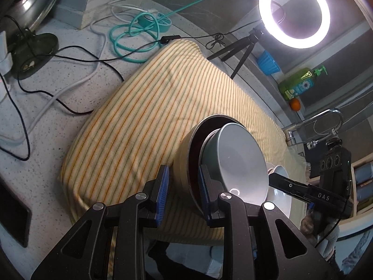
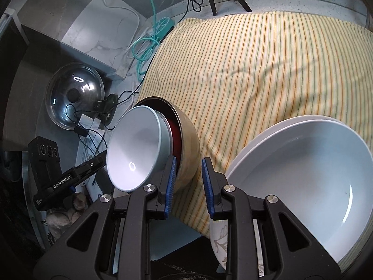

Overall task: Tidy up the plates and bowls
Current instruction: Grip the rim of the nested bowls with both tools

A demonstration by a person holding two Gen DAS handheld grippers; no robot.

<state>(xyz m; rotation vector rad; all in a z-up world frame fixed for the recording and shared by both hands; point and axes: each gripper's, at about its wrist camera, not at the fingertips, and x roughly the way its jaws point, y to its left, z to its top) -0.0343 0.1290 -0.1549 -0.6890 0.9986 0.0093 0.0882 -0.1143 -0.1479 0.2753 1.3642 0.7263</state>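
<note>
Currently a nested stack of bowls sits tilted on the striped yellow cloth [image 1: 130, 107], near its front edge; the outer piece is a metal bowl [image 2: 188, 140] with a red inner wall, and a pale grey-blue bowl [image 2: 135, 147] sits inside it, its opening tipped toward the cameras; whether a 3rd bowl lies between them I cannot tell. The left gripper [image 1: 183, 193] has its jaws spread, 1 blue pad outside the metal bowl's wall and the other inside the rim, with a gap showing on the outer side; it straddles the wall without clearly pinching it. The right gripper [image 2: 187, 186] also stands spread; its left pad is right at the metal bowl's wall, though contact is unclear, and its right pad is over bare cloth. Just beside it, at the cloth's right end, 2 white plates [image 2: 303, 177] are stacked, the upper one deep; below them shows a white bowl with a leaf pattern [image 2: 219, 245]. Off the cloth, on the speckled counter [image 1: 46, 140], lie a teal cable [image 1: 126, 39], a power strip [image 1: 153, 22], a glass pot lid [image 2: 74, 95] and a lit ring light [image 1: 294, 12] on a tripod.
</note>
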